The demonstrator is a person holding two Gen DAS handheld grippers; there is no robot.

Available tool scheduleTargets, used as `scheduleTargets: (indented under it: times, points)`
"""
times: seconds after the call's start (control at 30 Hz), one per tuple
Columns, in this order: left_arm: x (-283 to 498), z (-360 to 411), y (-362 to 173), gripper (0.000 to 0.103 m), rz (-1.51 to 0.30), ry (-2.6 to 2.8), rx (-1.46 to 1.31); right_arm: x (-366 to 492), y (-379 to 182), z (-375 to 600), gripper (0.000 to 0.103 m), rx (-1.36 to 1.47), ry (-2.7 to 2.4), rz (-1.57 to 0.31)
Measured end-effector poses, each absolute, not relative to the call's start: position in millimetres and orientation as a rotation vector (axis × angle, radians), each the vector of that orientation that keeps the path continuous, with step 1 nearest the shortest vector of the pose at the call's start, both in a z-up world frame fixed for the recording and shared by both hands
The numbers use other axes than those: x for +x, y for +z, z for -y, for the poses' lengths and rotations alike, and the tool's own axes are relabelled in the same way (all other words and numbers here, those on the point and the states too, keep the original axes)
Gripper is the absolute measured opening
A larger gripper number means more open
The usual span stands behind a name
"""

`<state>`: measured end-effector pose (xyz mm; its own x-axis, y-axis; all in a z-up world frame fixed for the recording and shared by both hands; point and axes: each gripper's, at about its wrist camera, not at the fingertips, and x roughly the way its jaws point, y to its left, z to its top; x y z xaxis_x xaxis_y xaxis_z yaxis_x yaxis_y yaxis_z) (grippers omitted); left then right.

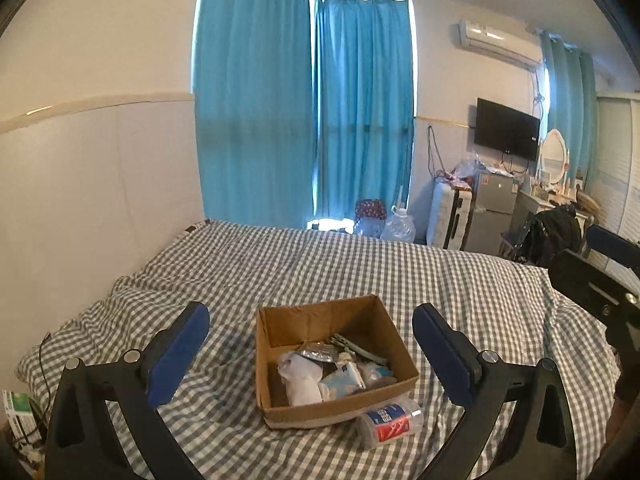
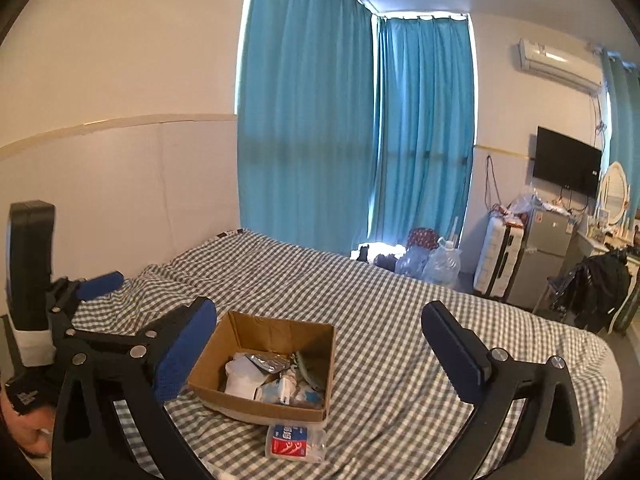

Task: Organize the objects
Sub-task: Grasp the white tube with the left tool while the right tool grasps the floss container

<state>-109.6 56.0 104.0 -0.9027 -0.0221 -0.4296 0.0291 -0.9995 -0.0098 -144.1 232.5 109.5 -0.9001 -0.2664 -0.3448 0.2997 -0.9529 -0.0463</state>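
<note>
An open cardboard box (image 1: 280,330) sits on the checked bed; it also shows in the right wrist view (image 2: 256,336). Inside lie white packets, a silver foil pouch (image 1: 318,352) and a hair clip (image 1: 358,348). A clear plastic pack with a blue and red label (image 1: 390,422) lies on the bedspread against the box's near side, also in the right wrist view (image 2: 294,440). My left gripper (image 1: 312,356) is open and empty above the bed, the box between its fingers. My right gripper (image 2: 320,356) is open and empty, the box near its left finger.
The grey checked bedspread (image 1: 460,280) covers the bed. A white wall panel runs along the left. Blue curtains, water jugs (image 1: 396,226), a suitcase, a small fridge and a dresser stand beyond the bed's far side. The left gripper's body (image 2: 60,308) shows left in the right wrist view.
</note>
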Motion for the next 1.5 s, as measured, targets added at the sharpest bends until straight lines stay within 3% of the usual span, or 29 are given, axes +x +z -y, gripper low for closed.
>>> scheduleTargets:
  times: [0.2,0.5,0.7,0.9,1.03,1.33,1.37,1.4,1.43,1.5]
  points:
    - [-88,-52,71,0.103,-0.026,-2.977,0.708,-119,92,-238,0.103,0.490,-2.809,-0.175]
    - [-91,-42,-26,0.103,-0.087,-2.873,0.943,-126,-2,-233,0.103,0.678,-2.728,-0.204]
    - [-93,-39,-106,0.103,-0.011,-2.777,1.121,-147,-67,-243,0.103,0.833,-2.708,-0.135]
    - [-81,-49,-156,0.103,0.228,-2.739,1.284,-158,-117,-260,0.103,1.020,-2.682,-0.035]
    - [-82,-59,-171,0.103,0.290,-2.733,1.409,-163,-122,-263,0.103,1.051,-2.694,-0.004]
    - [-105,-101,-174,0.102,0.704,-2.837,1.347,-167,-135,-260,0.103,1.122,-2.679,-0.023]
    - [-110,-101,-175,0.100,0.705,-2.858,1.379,-167,-135,-261,0.103,1.130,-2.677,-0.025]
    - [-115,-99,-174,0.093,0.671,-2.879,1.417,-167,-136,-261,0.103,1.137,-2.675,-0.028]
    - [-119,-95,-173,0.080,0.592,-2.910,1.478,-168,-137,-260,0.103,1.147,-2.671,-0.033]
    - [-126,-82,-169,0.067,0.412,-2.953,1.551,-169,-140,-260,0.103,1.159,-2.668,-0.041]
